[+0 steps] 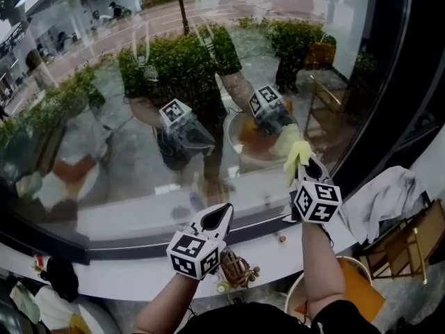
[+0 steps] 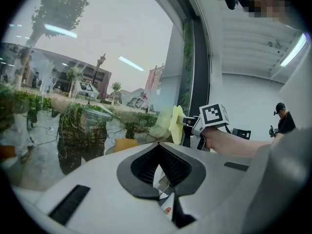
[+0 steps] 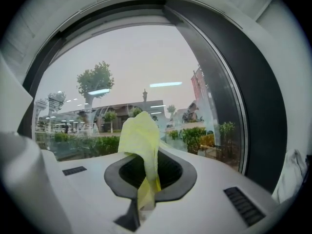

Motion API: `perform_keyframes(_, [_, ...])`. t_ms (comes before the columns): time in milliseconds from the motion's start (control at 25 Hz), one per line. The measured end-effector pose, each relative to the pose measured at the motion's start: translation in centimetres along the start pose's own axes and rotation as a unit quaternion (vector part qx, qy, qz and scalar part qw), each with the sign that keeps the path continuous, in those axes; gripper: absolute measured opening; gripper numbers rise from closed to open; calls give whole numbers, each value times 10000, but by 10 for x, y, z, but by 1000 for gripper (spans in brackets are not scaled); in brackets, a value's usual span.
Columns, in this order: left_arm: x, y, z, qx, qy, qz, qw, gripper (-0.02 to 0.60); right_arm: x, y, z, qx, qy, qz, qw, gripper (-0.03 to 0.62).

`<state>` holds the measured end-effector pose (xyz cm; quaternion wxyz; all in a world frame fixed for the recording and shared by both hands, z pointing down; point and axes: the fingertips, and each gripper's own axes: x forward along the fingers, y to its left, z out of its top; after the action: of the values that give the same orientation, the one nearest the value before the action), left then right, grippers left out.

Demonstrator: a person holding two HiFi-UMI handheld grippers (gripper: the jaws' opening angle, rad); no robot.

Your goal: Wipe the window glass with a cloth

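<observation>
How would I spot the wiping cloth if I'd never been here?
Find the big curved window glass and look near its lower right edge. The right gripper there is shut on the cloth. It is pale yellow and floppy, unlike the white cloth draped farther right.

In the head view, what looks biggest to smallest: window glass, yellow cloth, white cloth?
1. The window glass, biggest.
2. The white cloth at the right.
3. The yellow cloth, pinched in the right claw, smallest.
</observation>
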<state>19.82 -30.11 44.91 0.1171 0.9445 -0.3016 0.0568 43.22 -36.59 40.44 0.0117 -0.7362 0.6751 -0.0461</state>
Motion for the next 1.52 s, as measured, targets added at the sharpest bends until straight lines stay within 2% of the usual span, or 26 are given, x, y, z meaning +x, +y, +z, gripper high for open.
perform_keyframes(240, [-11,10,-5,-59,-16,164,9998,-2,4,-7,-3,59,-60,-131,9999,41])
perform_keyframes(600, [-38,11,-3,78,26,205,9998,-2,3,-6,-3,184,42,-175,9997,41])
perform_keyframes(840, [-38,0,-7,151,34,137,9998,-2,-8,-7,-9,188,20,-141,9997,43])
perform_keyframes(1120, [-35,-9,0,190,-42,-37,9998,-2,-29,0,17,76,-283,-126,9995,43])
perform_keyframes(1360, [-31,-9,25,132,-128,-172,9997,-2,-29,17,69,-92,-498,-67,9987,42])
perform_keyframes(1520, [-30,-11,28,147,-217,-234,9994,-2,-31,29,83,-170,-625,-1,9979,42])
